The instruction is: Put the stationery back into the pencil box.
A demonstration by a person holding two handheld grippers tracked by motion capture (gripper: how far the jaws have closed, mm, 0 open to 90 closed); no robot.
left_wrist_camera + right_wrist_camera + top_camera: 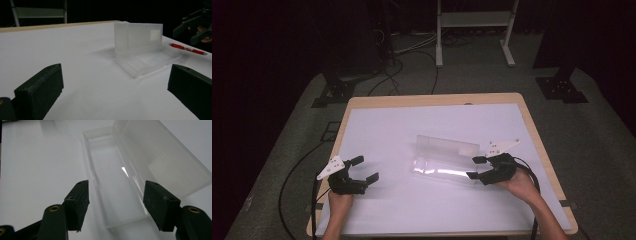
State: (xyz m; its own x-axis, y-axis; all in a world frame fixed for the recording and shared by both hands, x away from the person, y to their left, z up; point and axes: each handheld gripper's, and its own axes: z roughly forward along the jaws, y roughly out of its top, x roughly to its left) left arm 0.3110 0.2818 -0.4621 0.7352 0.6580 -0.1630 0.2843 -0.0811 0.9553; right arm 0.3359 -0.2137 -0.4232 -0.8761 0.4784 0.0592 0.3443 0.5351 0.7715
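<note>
A clear plastic box (pixel 439 171) lies open right of the table's middle, its lid (pixel 447 146) standing upright behind the tray. My right gripper (pixel 474 167) is open at the box's right end. In the right gripper view its jaws (pixel 116 200) stand on either side of the tray's near end (pixel 112 177), and the tray is empty. My left gripper (pixel 365 169) is open over the white sheet, well left of the box. The left gripper view has the box (pixel 147 60) beyond the gripper (pixel 115 87), a red pen (pixel 187 48) lying behind it, and the right gripper (pixel 197 27).
A white sheet (pixel 412 125) covers the wooden table (pixel 432 98). Black cables (pixel 297 170) trail from both grippers off the table's sides. On the floor beyond stand a white metal frame (pixel 474 20) and black stand bases (pixel 562 87).
</note>
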